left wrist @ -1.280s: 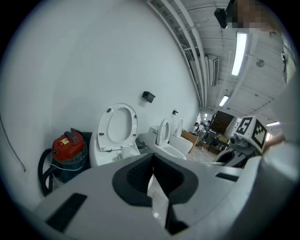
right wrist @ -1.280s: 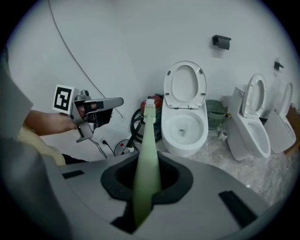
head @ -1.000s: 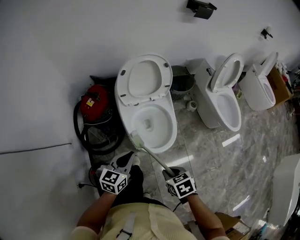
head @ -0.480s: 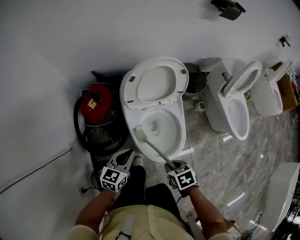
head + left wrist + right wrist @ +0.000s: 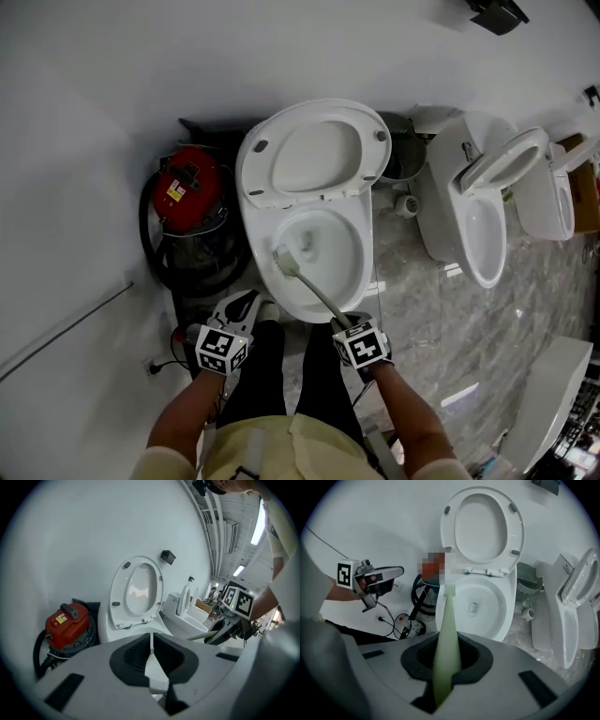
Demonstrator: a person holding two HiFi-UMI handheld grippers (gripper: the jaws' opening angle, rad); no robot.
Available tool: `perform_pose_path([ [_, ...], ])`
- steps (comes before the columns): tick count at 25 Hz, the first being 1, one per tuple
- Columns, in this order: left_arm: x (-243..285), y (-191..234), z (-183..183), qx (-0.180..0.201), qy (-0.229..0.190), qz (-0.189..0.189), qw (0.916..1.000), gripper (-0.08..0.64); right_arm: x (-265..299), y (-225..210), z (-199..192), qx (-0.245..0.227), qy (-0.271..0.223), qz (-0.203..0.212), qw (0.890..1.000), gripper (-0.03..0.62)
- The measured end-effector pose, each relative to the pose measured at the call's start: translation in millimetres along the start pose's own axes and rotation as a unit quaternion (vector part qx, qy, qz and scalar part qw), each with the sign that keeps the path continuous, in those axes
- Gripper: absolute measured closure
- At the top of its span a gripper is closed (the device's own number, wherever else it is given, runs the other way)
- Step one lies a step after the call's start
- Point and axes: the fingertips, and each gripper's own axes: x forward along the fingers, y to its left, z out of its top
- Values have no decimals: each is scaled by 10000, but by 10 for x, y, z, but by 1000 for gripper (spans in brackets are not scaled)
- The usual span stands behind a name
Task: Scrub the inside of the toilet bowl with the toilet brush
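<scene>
three white toilets stand in a row against a white wall (image 5: pixel 141 75), seats all up. nearest toilet (image 5: pixel 349 281) is the task one. right claw (image 5: pixel 339 323) clenched on the brush (image 5: pixel 309 286) handle, pale green shaft running straight out between its jaws in the right gripper view. brush head sits at the left inner edge of the bowl, low end over the rim; cannot tell if bristles touch porcelain. left claw (image 5: pixel 249 300) clenched with nothing in it, pads together, hanging just left of the bowl front, apart from it.

writing: red vacuum (image 5: pixel 187 192) beside the toilet's left carries a yellow label, print too small to read. black square markers on both claw cubes, no text.

floor (image 5: pixel 441 319) is glossy grey marble-look tile with light streaks. dark hose loops around the vacuum; a black cable and plug lie on the floor near it. grey slatted bin (image 5: pixel 403 155) sits between the nearest toilet and the second toilet (image 5: pixel 483 225). black box (image 5: pixel 497 14) mounted on the wall top right. brown carton at the far right edge by the third toilet (image 5: pixel 553 202).
</scene>
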Motion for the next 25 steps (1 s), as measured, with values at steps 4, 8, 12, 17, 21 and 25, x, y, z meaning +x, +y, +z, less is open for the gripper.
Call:
perform_pose_path([
  [4,234,-59,-123,-188,51,292,9994,548,181,-227,-57,-165,168,76,9997,535],
  [8,448,-165,-253,-499,23,548,9972,548,338,-417,-163,-191,307,171,9992,535],
  [12,639,-251,-334,-664,2,691,9954,548,502,-540,-220,-236,413,282,9985,535],
  [17,876,-340,-484,-715,75,759,9945,548,730,-629,-270,-366,509,416,9972,535],
  [21,1038,-373,-578,-774,131,836,9934,548,880,-700,-301,-446,550,467,9964,535],
  [25,1148,-378,-684,-790,231,883,9927,548,994,-781,-294,-425,521,405,9969,535],
])
